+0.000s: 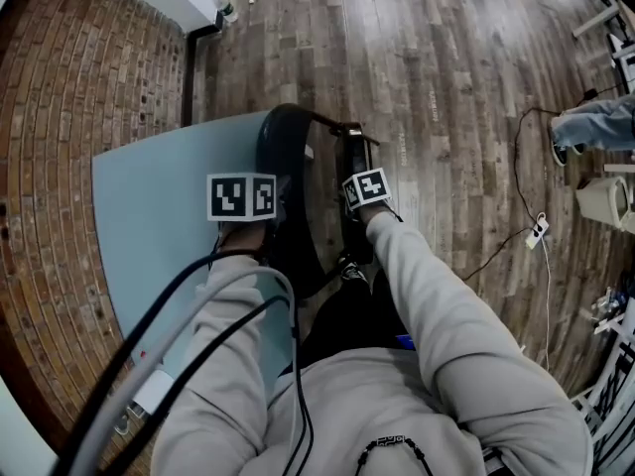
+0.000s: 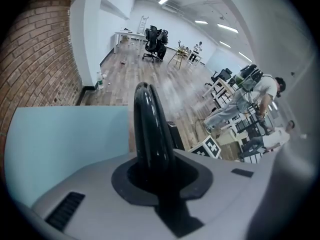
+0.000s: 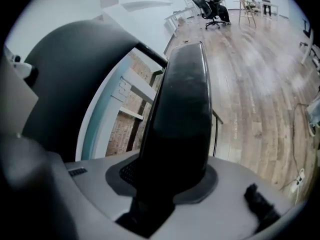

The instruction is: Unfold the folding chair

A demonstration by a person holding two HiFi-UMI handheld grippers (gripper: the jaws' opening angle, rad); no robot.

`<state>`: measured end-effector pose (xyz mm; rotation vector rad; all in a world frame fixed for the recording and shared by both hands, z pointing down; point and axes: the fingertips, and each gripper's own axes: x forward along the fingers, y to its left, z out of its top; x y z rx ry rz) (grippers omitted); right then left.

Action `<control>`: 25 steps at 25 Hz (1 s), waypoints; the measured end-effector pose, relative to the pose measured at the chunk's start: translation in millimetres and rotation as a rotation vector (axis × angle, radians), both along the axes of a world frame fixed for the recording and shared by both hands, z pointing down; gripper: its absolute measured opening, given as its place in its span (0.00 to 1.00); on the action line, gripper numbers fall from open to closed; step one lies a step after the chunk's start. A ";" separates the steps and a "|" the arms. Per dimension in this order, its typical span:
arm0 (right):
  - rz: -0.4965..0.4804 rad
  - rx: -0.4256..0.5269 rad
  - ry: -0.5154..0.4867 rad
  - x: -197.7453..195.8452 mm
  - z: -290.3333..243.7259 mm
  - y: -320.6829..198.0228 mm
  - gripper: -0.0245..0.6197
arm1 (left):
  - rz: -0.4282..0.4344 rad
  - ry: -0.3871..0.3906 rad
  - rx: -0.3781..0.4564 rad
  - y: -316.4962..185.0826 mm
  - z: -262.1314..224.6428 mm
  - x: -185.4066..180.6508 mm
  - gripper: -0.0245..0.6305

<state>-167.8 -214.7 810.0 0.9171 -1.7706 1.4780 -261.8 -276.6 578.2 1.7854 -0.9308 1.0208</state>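
Note:
The black folding chair [image 1: 298, 157] stands folded on the wood floor just in front of me. Its curved glossy backrest rim [image 2: 149, 129] rises from between the jaws of my left gripper [image 2: 152, 176], which is shut on it. In the head view that left gripper [image 1: 260, 228] sits under its marker cube at the chair's left side. My right gripper [image 1: 359, 216] is at the chair's right side. The wide matte seat panel [image 3: 182, 114] fills the jaws of the right gripper [image 3: 170, 184], which is shut on it. The pads are hidden in both gripper views.
A pale blue panel [image 1: 149, 226] leans by the brick wall [image 1: 60, 117] on the chair's left. Cables and a power strip [image 1: 538, 231] lie on the wood floor at right, near another person's leg [image 1: 595, 122]. Office chairs and desks [image 2: 156, 41] stand far off.

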 end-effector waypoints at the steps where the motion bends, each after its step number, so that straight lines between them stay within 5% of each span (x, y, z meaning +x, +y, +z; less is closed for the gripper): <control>1: 0.000 0.004 -0.032 14.1 1.1 3.6 0.26 | 0.003 0.013 -0.006 3.1 0.3 8.4 0.14; 13: 0.077 0.044 -0.236 135.9 7.2 25.6 0.26 | 0.126 -0.040 0.013 9.3 4.8 108.4 0.15; 25: 0.099 0.099 -0.468 223.4 29.5 35.5 0.26 | 0.098 -0.053 0.007 12.4 20.2 149.7 0.14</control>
